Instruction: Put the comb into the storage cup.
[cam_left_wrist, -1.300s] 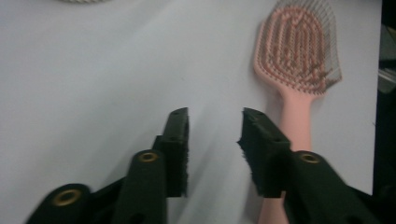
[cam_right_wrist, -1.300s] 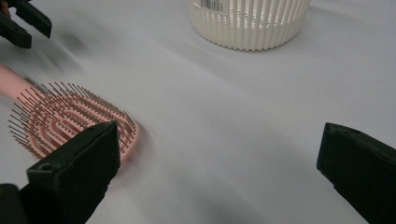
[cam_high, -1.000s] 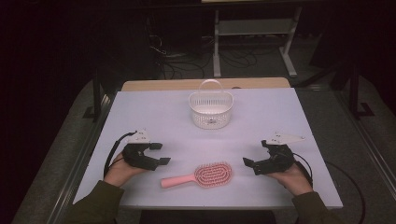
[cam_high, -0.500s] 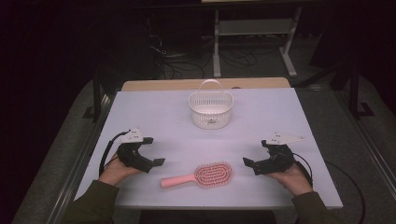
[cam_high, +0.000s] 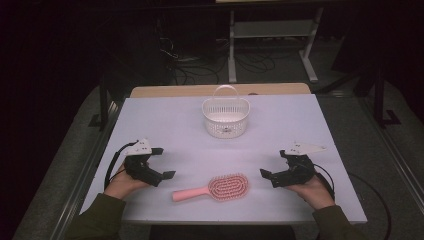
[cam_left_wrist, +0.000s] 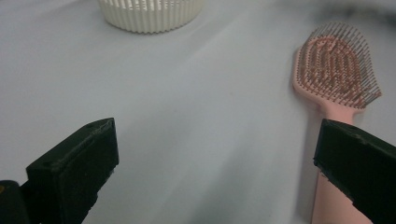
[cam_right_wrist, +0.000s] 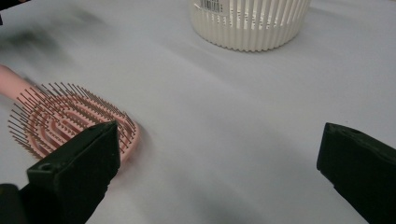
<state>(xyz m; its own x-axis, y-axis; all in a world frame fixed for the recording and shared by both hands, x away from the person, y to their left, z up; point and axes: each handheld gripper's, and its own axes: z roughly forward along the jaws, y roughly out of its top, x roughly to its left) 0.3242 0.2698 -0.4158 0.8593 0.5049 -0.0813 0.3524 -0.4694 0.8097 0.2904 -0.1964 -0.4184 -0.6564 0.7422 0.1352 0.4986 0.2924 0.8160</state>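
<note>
The room is sitting dark around a pale lavender-white counter (cam_high: 165, 120), with cables trailing over the grey floor behind it and the legs of a metal stand (cam_high: 272, 45) showing at the back.

Near the front edge of the counter, about midway across, a pink hairbrush (cam_high: 212, 187) is lying flat with its bristles facing up. Its head is a rounded paddle, openwork in curved ribs, carrying rows of thin dark-tipped pins; its plain, smooth pink handle is pointing toward the person's left. In the left gripper view the brush (cam_left_wrist: 336, 70) is showing the same salmon pink, with the handle running down behind the jaw on that view's right side. In the right gripper view the head (cam_right_wrist: 70, 121) is lying just beyond the jaw on that view's left.

The left gripper (cam_high: 159, 162) is resting low over the counter just beside the handle's end, its jaws spread wide and holding nothing. The right gripper (cam_high: 272, 167) is sitting on the other side, near the brush head but apart from it, jaws likewise wide open and empty. A hand is wrapping each gripper from behind, with dark olive sleeves coming in from the front edge.

Farther back, well apart from the brush, a white slatted basket (cam_high: 226, 120) with an upright hoop handle is standing near the middle.
</note>
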